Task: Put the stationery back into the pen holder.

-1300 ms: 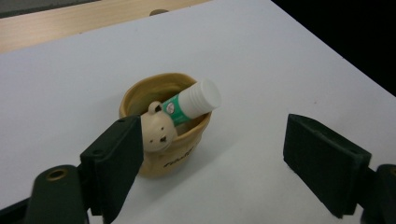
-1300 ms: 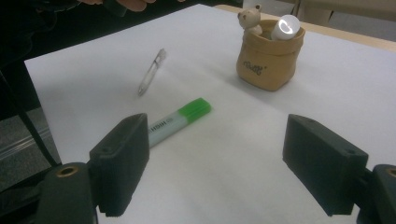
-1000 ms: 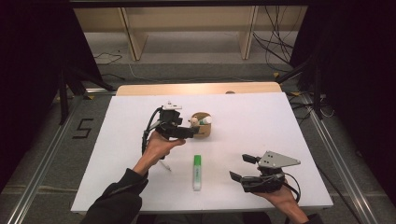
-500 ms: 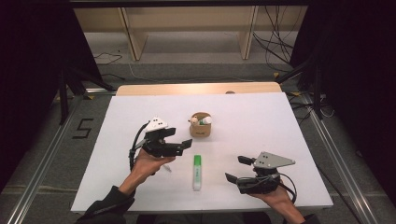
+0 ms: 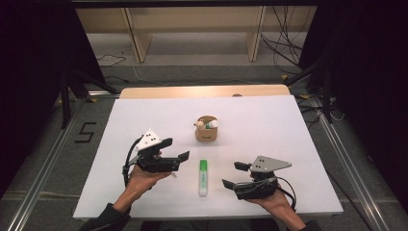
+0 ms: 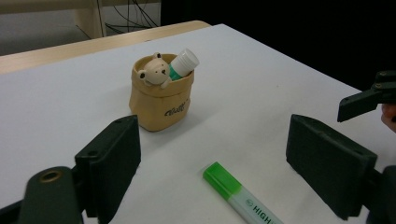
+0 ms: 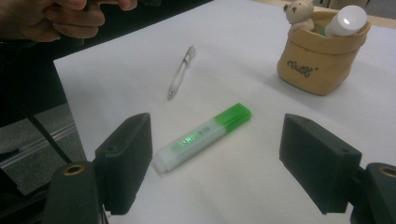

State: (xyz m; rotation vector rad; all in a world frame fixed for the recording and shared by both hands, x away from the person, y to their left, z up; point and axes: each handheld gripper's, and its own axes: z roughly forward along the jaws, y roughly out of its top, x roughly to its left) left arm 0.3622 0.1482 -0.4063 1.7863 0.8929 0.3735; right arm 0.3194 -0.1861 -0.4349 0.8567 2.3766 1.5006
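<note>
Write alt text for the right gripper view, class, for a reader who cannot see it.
A green-capped highlighter pen lies on the white table just beyond the right gripper, whose black jaws stand open and empty. Farther off are a clear ballpoint pen and a tan pouch-shaped holder with a bear figurine.

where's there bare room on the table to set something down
Bare sheet lies behind the pen holder toward the far edge, along the table's right side, and at far left. The near middle is crowded: the highlighter lies between the left gripper and right gripper, with a clear pen beside it.
</note>
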